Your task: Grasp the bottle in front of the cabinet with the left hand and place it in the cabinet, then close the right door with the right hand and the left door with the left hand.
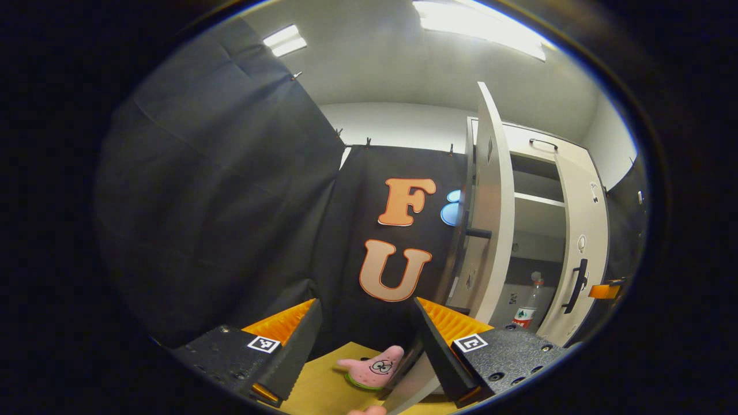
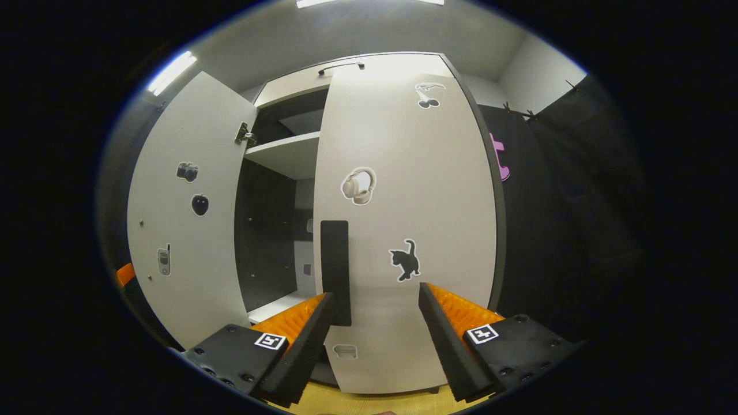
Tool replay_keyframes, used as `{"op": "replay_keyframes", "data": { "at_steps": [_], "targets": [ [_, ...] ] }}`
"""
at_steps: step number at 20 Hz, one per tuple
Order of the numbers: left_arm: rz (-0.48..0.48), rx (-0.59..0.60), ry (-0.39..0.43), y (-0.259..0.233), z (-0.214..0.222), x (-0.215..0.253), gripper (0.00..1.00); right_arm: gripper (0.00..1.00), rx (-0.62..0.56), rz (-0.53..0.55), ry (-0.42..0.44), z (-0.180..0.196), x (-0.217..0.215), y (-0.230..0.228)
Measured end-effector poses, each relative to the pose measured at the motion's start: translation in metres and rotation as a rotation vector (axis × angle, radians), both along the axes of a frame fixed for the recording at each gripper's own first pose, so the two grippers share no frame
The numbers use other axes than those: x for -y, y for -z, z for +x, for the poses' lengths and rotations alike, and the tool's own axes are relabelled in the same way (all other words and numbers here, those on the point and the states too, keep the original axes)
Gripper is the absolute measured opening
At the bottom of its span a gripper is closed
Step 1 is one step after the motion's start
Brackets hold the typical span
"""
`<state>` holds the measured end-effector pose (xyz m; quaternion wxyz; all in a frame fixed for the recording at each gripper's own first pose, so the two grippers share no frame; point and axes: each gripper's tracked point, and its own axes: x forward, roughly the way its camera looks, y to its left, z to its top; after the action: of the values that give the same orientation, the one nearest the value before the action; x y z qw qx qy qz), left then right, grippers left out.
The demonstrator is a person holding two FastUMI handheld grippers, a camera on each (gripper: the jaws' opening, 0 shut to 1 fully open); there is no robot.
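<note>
The white cabinet (image 1: 536,199) stands with its left door (image 1: 493,219) swung wide, seen edge-on in the left gripper view. A clear bottle (image 1: 527,305) with a red label stands upright inside on the cabinet floor. The right door (image 2: 403,202) covers most of its half, and I cannot tell whether it is fully closed. My right gripper (image 2: 375,340) is open, close up against that door, and the door's black handle (image 2: 335,271) is just by its left finger. My left gripper (image 1: 363,351) is open and holds nothing, out to the left of the open door (image 2: 184,219).
A pink star-shaped toy (image 1: 372,366) lies on the yellow tabletop (image 1: 323,389) below my left gripper. Black cloth walls hang to the left and behind. Small stickers dot both doors. An orange part of the other gripper (image 1: 605,291) shows beside the right door handle (image 1: 576,285).
</note>
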<state>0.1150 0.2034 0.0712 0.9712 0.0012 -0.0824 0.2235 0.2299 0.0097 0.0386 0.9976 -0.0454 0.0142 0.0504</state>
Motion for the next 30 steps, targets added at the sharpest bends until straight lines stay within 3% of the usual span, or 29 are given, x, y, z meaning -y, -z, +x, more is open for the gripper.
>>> {"op": "replay_keyframes", "data": {
  "at_steps": [9, 11, 12, 13, 15, 16, 17, 19, 24, 25, 27, 30],
  "targets": [
    [0.099, 0.007, 0.015, -0.012, 0.027, 0.003, 0.9, 0.98, -0.019, 0.007, 0.034, -0.061, 0.026, 0.019],
    [0.101, 0.002, 0.046, -0.012, 0.029, 0.012, 0.88, 0.98, -0.016, 0.01, 0.032, -0.069, 0.028, 0.021],
    [0.099, -0.007, 0.06, -0.01, 0.029, 0.016, 0.96, 0.98, -0.016, 0.013, 0.032, -0.072, 0.029, 0.022],
    [0.096, -0.01, 0.076, -0.009, 0.029, 0.022, 0.87, 0.98, -0.017, 0.017, 0.03, -0.076, 0.03, 0.023],
    [0.083, -0.015, 0.099, -0.008, 0.028, 0.034, 0.96, 0.98, -0.02, 0.022, 0.027, -0.081, 0.033, 0.023],
    [0.077, -0.017, 0.107, -0.007, 0.028, 0.04, 0.88, 0.98, -0.024, 0.02, 0.027, -0.084, 0.035, 0.024],
    [0.077, -0.02, 0.118, -0.007, 0.03, 0.047, 0.92, 0.98, -0.032, 0.015, 0.027, -0.086, 0.038, 0.025],
    [0.087, -0.025, 0.15, -0.005, 0.032, 0.064, 0.87, 0.98, -0.032, 0.004, 0.035, -0.092, 0.046, 0.025],
    [0.048, -0.041, 0.237, 0.007, 0.042, 0.104, 0.92, 0.98, -0.023, -0.021, 0.065, -0.108, 0.065, 0.019],
    [0.04, -0.041, 0.252, 0.009, 0.045, 0.111, 0.87, 0.98, -0.021, -0.024, 0.073, -0.11, 0.069, 0.018],
    [0.028, -0.04, 0.286, 0.014, 0.052, 0.127, 0.92, 0.98, -0.02, -0.02, 0.084, -0.114, 0.075, 0.015],
    [0.013, -0.034, 0.338, 0.016, 0.061, 0.151, 0.9, 0.98, -0.014, -0.008, 0.101, -0.118, 0.084, 0.012]
  ]
}}
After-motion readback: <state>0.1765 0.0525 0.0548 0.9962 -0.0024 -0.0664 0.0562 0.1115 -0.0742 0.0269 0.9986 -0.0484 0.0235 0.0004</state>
